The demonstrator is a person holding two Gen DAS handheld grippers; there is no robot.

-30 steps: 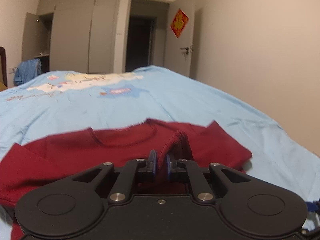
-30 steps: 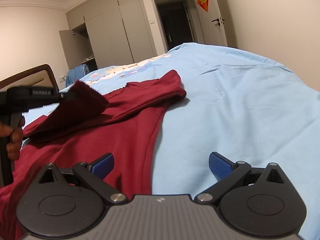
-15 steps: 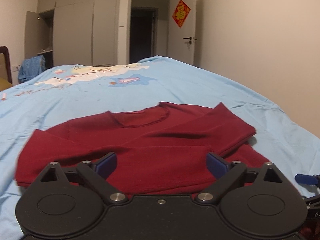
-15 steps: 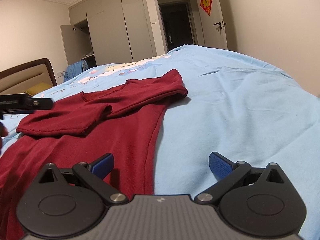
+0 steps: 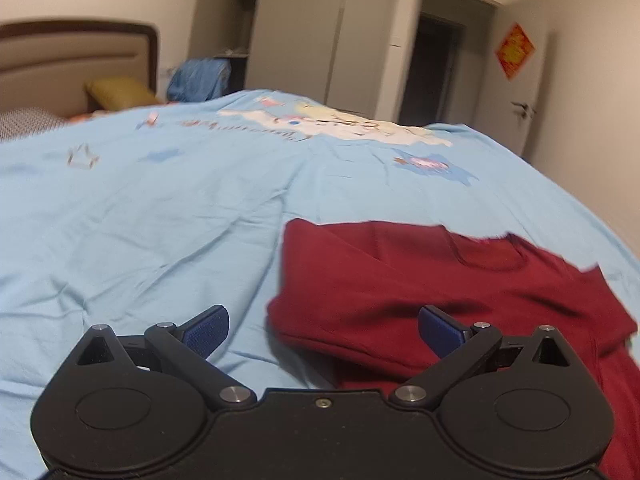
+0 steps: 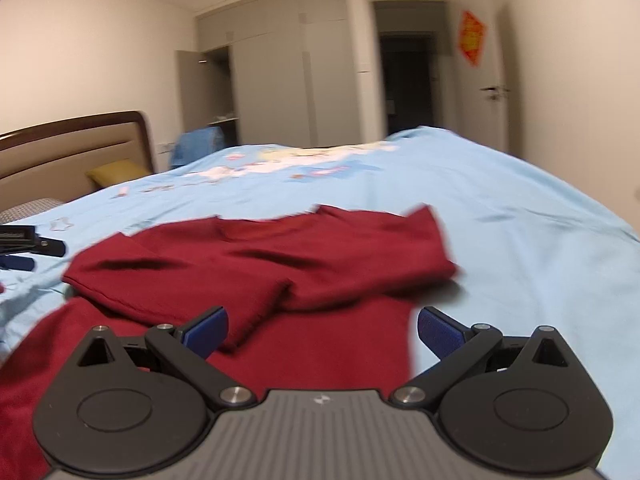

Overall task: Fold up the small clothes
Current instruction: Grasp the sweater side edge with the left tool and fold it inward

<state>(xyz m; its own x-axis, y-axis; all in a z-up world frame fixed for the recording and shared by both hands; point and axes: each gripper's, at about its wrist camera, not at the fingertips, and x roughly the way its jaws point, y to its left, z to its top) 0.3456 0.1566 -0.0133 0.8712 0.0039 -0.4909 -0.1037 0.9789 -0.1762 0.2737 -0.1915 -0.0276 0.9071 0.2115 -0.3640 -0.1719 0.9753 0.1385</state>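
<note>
The red sweater was lying flat on the light blue bedspread, with both sleeves already folded in across the chest. In the right wrist view it filled the near middle of the bed, the body of it running down under the camera and the neck end pointing away toward the far wall.

The right gripper had its jaws spread wide, nothing between them, hovering just above the lower part of the sweater. Its left blue pad sat over the red fabric and its right one over the edge where red meets blue sheet. I couldn't tell if it was touching the cloth.

The left gripper was also wide open and empty. From its view the sweater was off to the right, and the left half of the frame was just bare bedspread. Its right pad was over the folded sleeve, its left pad over the sheet. In the right wrist view, the tip of the left gripper showed at the far left edge.

Background stuff: headboard and a yellow pillow at the far left, wardrobe, a dark open doorway, and a red decoration on the door. Everything was a bit motion-blurred.
</note>
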